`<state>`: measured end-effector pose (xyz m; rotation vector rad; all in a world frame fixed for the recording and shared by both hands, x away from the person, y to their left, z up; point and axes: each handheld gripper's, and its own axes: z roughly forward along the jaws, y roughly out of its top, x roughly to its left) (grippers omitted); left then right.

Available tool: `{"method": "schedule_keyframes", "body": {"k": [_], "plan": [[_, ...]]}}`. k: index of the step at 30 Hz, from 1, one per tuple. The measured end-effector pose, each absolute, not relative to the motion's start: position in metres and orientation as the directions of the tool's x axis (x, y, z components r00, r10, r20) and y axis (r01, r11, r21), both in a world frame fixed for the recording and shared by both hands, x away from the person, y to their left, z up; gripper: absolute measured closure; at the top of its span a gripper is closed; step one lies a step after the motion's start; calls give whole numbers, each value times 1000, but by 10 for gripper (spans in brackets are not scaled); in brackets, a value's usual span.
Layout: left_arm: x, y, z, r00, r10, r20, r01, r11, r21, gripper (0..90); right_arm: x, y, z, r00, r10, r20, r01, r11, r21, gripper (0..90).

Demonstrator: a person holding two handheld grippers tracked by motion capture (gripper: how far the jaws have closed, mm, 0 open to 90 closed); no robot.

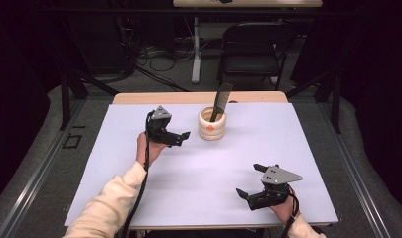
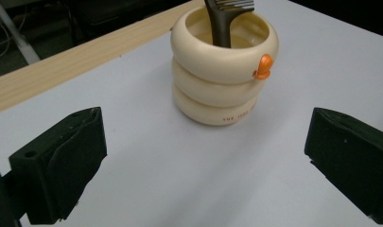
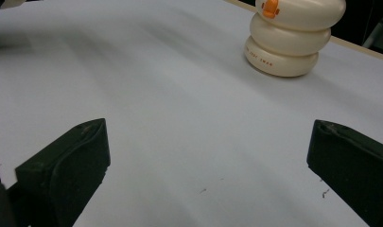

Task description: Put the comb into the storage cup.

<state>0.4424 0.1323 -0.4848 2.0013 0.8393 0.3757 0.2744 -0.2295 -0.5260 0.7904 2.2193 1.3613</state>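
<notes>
A cream holder (image 1: 212,125) made of three stacked rings stands at the back middle of the white mat (image 1: 198,188). It has a small orange knob (image 2: 264,66) on its side, and a dark grey utensil (image 1: 221,99) leans upright in it. My left gripper (image 1: 176,131) is open just left of the holder, which lies ahead of its spread jaws in the left gripper view (image 2: 224,71). My right gripper (image 1: 249,179) rests open near the mat's front right, holding nothing. The holder (image 3: 293,42) is far ahead of it.
The mat covers a wooden table (image 1: 139,98) whose bare strip shows at the back edge. Beyond the table stand a black chair (image 1: 253,52) and a table leg (image 1: 195,49) with cables on the floor. A cream sleeve (image 1: 109,203) comes in from the lower left.
</notes>
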Motion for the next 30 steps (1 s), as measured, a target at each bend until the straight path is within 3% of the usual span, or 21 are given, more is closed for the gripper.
{"method": "schedule_keyframes", "body": {"k": [30], "plan": [[387, 161, -488, 717, 698, 3, 357, -371, 858, 0, 272, -236, -527, -743, 668, -43, 261, 348, 901, 0]]}}
